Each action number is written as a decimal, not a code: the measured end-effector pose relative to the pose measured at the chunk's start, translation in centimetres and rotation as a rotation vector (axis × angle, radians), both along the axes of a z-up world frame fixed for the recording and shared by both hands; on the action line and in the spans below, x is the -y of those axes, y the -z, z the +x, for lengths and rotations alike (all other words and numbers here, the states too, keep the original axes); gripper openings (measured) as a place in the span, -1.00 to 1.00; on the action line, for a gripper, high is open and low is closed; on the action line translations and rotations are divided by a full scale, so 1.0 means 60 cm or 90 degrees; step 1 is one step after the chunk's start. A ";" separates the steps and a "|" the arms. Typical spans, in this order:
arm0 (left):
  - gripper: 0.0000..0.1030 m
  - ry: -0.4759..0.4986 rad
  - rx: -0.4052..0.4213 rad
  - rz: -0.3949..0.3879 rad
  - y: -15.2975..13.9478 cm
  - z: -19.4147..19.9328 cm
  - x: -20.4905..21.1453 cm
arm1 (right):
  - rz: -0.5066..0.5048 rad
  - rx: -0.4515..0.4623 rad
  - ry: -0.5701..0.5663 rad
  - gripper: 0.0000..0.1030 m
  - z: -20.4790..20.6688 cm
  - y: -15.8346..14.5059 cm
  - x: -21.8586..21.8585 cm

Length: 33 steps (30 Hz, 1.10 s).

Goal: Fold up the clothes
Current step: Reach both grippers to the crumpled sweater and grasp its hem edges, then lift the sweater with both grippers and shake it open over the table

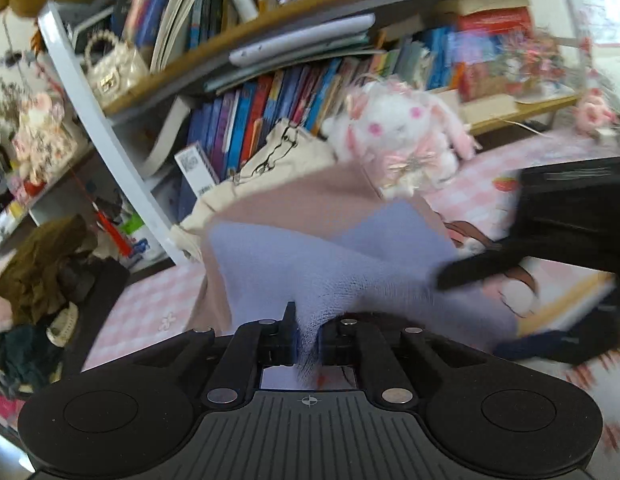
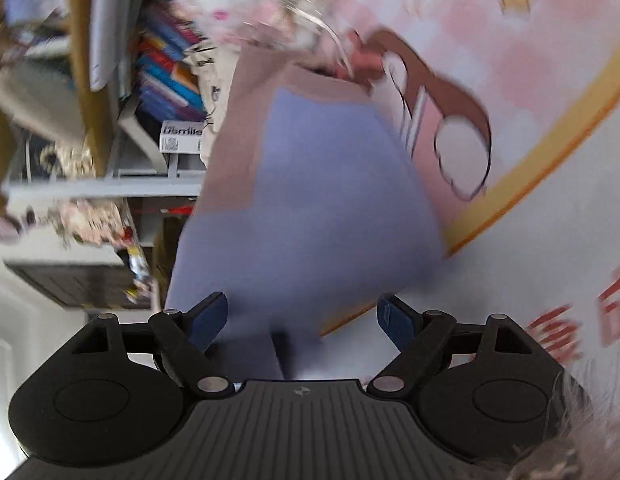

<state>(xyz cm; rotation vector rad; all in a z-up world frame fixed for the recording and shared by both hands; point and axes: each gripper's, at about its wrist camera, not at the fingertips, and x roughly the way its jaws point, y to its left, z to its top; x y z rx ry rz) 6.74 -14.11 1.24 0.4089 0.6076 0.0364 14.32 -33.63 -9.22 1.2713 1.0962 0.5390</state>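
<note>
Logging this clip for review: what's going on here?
A person is folding clothes with two handheld grippers. The left gripper is shut on a bunch of lilac cloth, which lies over a beige garment on a pink checked sheet. The right gripper is open, its fingers either side of the cloth's near end, not gripping. A plush rabbit sits behind.

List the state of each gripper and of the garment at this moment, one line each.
left gripper: shut on the lavender garment, cloth bunched between its pads.
right gripper: open, jaws wide, pads not pressing on the cloth.
lavender garment: pinched at the near edge, lying over a pinkish-brown cloth.
plush rabbit: sitting behind the clothes.
</note>
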 end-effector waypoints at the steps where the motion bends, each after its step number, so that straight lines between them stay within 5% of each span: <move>1: -0.86 0.000 -0.005 -0.002 -0.004 -0.013 0.003 | 0.016 -0.019 0.006 0.61 -0.001 0.007 -0.004; 4: -0.86 -0.003 -0.020 -0.003 -0.012 -0.049 0.010 | 0.035 -0.056 0.033 0.26 -0.011 0.022 -0.001; 7: -0.86 -0.009 -0.033 0.013 -0.009 -0.075 0.012 | 0.044 -0.067 0.057 -0.56 -0.034 0.026 0.021; 8: -0.86 -0.005 -0.040 0.021 -0.005 -0.084 0.014 | 0.032 -0.052 0.059 -0.63 -0.040 0.020 0.032; 13: -0.86 0.073 -0.042 -0.014 -0.035 -0.114 0.044 | -0.026 0.109 0.068 -0.76 -0.048 -0.074 0.094; 17: -0.86 0.183 0.071 -0.088 -0.145 -0.137 0.074 | -0.034 0.345 0.089 -0.77 -0.026 -0.260 0.144; 21: -0.86 0.245 0.204 -0.238 -0.271 -0.157 0.047 | -0.017 0.542 0.058 -0.77 0.005 -0.443 0.137; 25: -0.86 0.252 0.250 -0.402 -0.336 -0.164 -0.028 | 0.001 0.624 -0.016 -0.77 0.035 -0.545 0.075; 28: -0.86 0.200 0.190 -0.452 -0.297 -0.143 -0.096 | -0.043 0.577 -0.065 -0.77 0.057 -0.521 0.004; 30: -0.85 0.152 0.125 -0.470 -0.244 -0.122 -0.139 | -0.106 0.523 -0.091 -0.77 0.066 -0.461 -0.049; 33: -0.82 0.045 0.005 -0.424 -0.126 -0.087 -0.195 | -0.239 0.432 -0.132 -0.77 0.079 -0.336 -0.137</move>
